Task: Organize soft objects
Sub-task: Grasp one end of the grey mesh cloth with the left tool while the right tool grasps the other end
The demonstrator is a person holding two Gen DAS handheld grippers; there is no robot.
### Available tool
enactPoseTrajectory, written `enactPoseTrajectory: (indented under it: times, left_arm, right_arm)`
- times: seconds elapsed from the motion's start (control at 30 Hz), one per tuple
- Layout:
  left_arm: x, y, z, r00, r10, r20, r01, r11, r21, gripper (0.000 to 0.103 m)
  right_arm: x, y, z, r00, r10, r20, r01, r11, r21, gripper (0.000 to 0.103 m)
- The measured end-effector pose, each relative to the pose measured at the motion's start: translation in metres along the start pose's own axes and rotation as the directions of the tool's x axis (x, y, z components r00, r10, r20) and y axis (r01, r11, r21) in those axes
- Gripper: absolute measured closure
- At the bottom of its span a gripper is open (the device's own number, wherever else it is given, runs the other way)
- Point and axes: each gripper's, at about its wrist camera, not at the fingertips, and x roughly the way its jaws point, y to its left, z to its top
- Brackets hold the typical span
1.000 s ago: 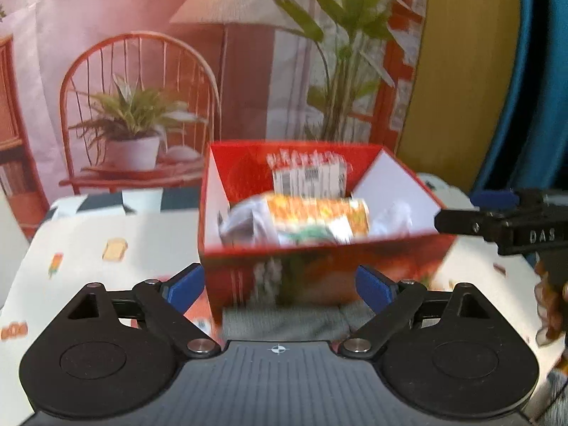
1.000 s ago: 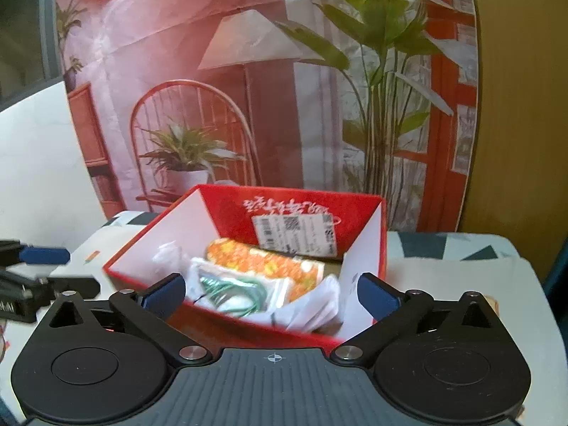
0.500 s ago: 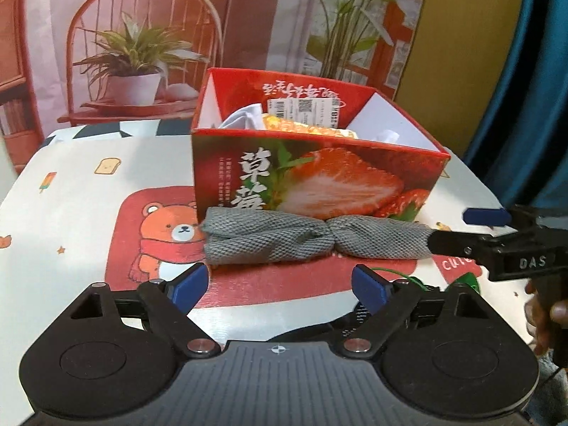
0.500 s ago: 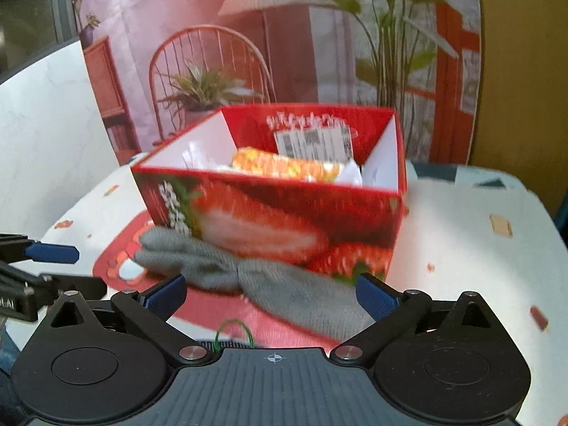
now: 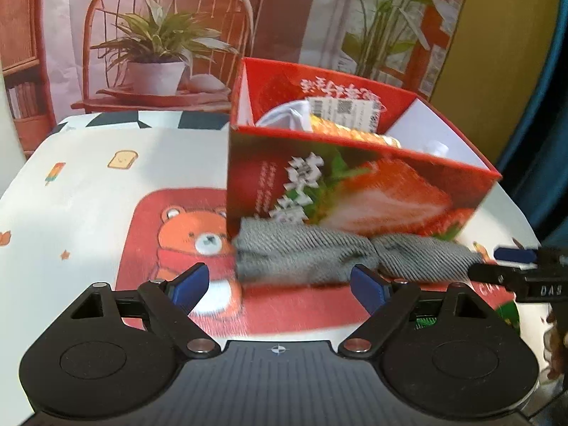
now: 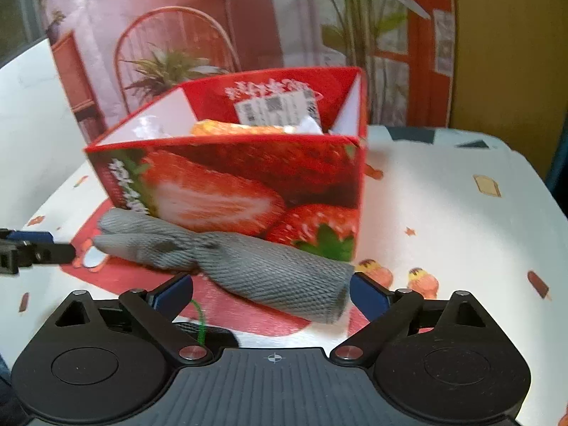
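Note:
A grey knitted cloth, knotted in the middle (image 5: 340,257), lies on the table against the front of a red strawberry-print box (image 5: 372,191). It also shows in the right wrist view (image 6: 248,266), in front of the box (image 6: 248,184). The box holds white and orange soft packages (image 5: 340,127). My left gripper (image 5: 280,285) is open just before the cloth's left half. My right gripper (image 6: 271,294) is open with the cloth's right end between its fingers. Each gripper shows in the other's view: the right one (image 5: 514,266) and the left one (image 6: 35,248).
The table wears a white cloth with a red bear print (image 5: 198,238). A black item with a green string (image 6: 198,323) lies near the right gripper. A printed backdrop of a chair and plants (image 5: 159,35) hangs behind the table.
Both grippers dropped from above the box to table level and closed in on the grey cloth. The cloth's right end now lies between the right gripper's fingers.

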Motion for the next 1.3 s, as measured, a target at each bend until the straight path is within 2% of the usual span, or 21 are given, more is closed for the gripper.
enactPoseTrajectory:
  times: [0.27,0.63,0.73,0.8,1.0,1.13,1.3]
  left_arm:
    - [0.037,0.014,0.016,1.0,0.003,-0.022,-0.004,0.998,-0.056,0.015]
    - [0.073,0.005,0.014,0.998,-0.007,-0.063,0.008,1.0,0.006,0.024]
    - [0.078,0.003,0.013,0.997,-0.015,-0.081,0.016,1.0,0.012,0.039]
    - [0.08,0.004,0.01,0.995,-0.03,-0.1,0.031,0.999,0.01,0.056]
    - [0.078,-0.004,0.0,0.993,-0.036,-0.114,0.043,0.997,0.06,0.076]
    - [0.076,-0.009,-0.003,0.993,-0.022,-0.115,0.03,0.997,0.07,0.079]
    - [0.074,-0.008,-0.003,0.991,-0.025,-0.129,0.033,0.998,0.059,0.085]
  right_arm:
    - [0.024,-0.026,0.003,1.0,-0.013,-0.027,0.015,0.996,0.082,0.017]
    - [0.049,-0.033,0.001,0.998,-0.019,-0.054,0.023,0.997,0.078,0.022]
    - [0.053,-0.034,-0.001,0.998,-0.015,-0.056,0.019,0.997,0.079,0.025]
    - [0.055,-0.034,-0.003,0.998,-0.007,-0.058,0.012,0.997,0.082,0.03]
    - [0.055,-0.031,-0.004,0.999,0.013,-0.049,-0.009,0.997,0.079,0.041]
    - [0.054,-0.03,-0.004,0.999,0.008,-0.048,-0.004,0.996,0.085,0.046]
    - [0.052,-0.024,-0.005,0.998,0.028,-0.058,-0.024,0.997,0.068,0.061]
